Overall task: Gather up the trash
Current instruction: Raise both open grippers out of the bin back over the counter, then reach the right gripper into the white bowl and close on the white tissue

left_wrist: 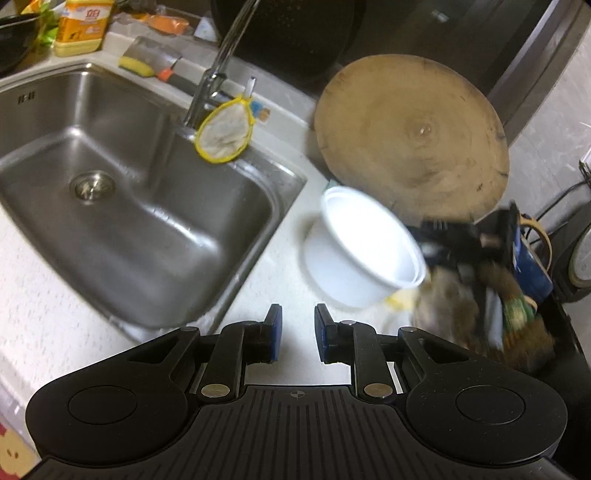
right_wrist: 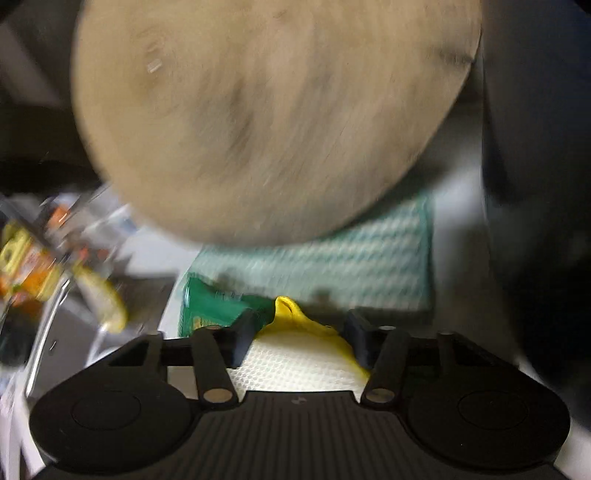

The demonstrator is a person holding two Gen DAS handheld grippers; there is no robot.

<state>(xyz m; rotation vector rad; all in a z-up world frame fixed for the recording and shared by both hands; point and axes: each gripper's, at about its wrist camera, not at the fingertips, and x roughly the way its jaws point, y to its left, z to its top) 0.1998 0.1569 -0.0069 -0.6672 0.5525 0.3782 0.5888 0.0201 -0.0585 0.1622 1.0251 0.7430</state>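
In the right wrist view my right gripper (right_wrist: 301, 332) is closed on a yellow and white netted piece of trash (right_wrist: 295, 354), which fills the gap between the two pads. A green packet (right_wrist: 210, 306) lies just left of it on the counter. The left wrist view shows a tilted white plastic tub (left_wrist: 365, 251) on the counter, with my blurred right gripper (left_wrist: 430, 243) at its right rim and a bit of yellow (left_wrist: 400, 301) under it. My left gripper (left_wrist: 298, 325) hangs open over the counter in front of the tub, holding nothing.
A steel sink (left_wrist: 122, 192) with a tap (left_wrist: 218, 74) and a yellow-rimmed strainer (left_wrist: 225, 133) fills the left. A round wooden board (left_wrist: 413, 140) leans at the back right on a green and white cloth (right_wrist: 332, 258). A detergent bottle (left_wrist: 83, 26) stands behind the sink.
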